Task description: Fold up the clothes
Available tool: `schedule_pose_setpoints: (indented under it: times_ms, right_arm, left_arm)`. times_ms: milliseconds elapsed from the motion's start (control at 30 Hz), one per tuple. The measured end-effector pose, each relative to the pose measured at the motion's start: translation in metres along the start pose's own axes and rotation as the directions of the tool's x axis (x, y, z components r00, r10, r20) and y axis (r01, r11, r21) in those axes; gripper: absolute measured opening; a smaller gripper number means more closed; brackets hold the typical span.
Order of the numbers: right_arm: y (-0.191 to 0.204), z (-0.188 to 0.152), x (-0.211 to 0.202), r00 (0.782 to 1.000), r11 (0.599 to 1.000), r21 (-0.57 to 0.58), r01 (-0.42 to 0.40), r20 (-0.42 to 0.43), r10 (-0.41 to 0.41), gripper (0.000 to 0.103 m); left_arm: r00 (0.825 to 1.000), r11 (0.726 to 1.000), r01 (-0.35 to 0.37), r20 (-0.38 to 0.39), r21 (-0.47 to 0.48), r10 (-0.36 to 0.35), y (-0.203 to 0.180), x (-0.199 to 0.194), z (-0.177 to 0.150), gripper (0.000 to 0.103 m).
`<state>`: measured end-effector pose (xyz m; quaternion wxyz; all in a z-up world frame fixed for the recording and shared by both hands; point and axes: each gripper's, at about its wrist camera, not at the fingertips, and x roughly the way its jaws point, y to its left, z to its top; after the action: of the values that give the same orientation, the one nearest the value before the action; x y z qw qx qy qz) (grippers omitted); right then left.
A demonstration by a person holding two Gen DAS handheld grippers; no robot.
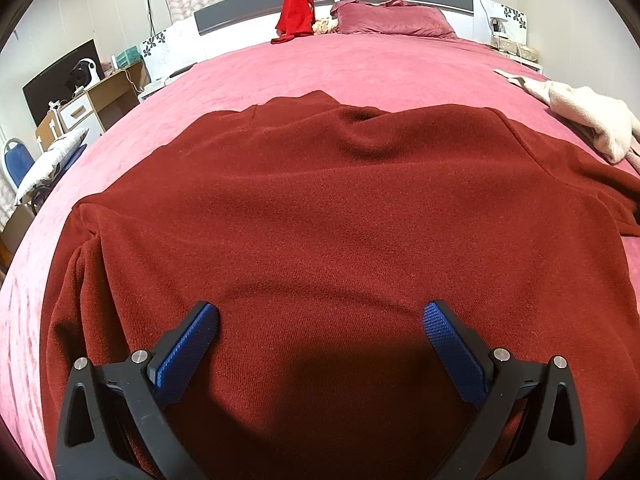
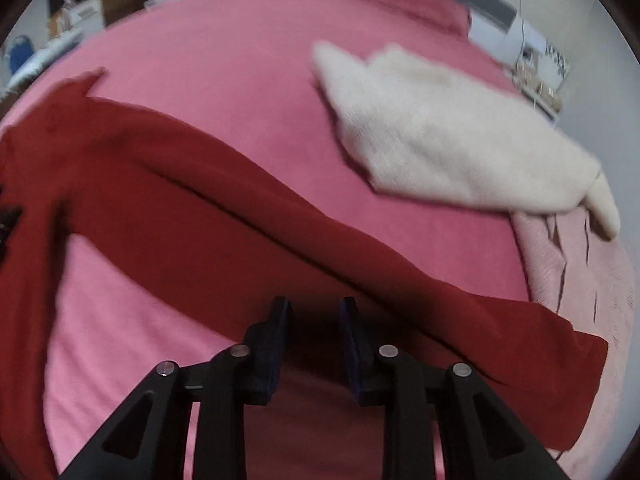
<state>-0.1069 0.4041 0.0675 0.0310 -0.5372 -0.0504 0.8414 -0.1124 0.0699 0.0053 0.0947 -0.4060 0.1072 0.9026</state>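
A dark red knit sweater (image 1: 320, 216) lies spread flat on the pink bed (image 1: 360, 68). My left gripper (image 1: 320, 320) is wide open just above the sweater's near body, holding nothing. In the right wrist view one long sleeve of the sweater (image 2: 280, 240) stretches across the bed from left to lower right. My right gripper (image 2: 315, 308) hovers over the sleeve's near edge with its jaws partly open, a narrow gap between the pads. I cannot tell whether fabric is between them; the view is blurred.
A cream sweater (image 2: 448, 136) lies on the bed's right side, also in the left wrist view (image 1: 580, 116). A pale pink garment (image 2: 580, 280) lies beside it. A red garment (image 1: 296, 8) hangs on the headboard, next to a maroon pillow (image 1: 392, 18). A desk (image 1: 100, 100) stands left.
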Motion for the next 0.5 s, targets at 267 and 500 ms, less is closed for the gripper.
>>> schedule_pose_setpoints:
  times_ms: [267, 500]
  right_arm:
    - [0.024, 0.060, -0.050, 0.989, 0.995, 0.058, -0.079, 0.132, 0.071, 0.026]
    - [0.166, 0.157, -0.022, 0.908, 0.898, -0.179, -0.403, 0.044, 0.416, 0.028]
  left_arm:
    - [1.000, 1.000, 0.013, 0.001, -0.010, -0.013, 0.002, 0.002, -0.003, 0.103]
    - [1.000, 1.000, 0.014, 0.004, -0.011, -0.014, 0.001, 0.002, -0.003, 0.103]
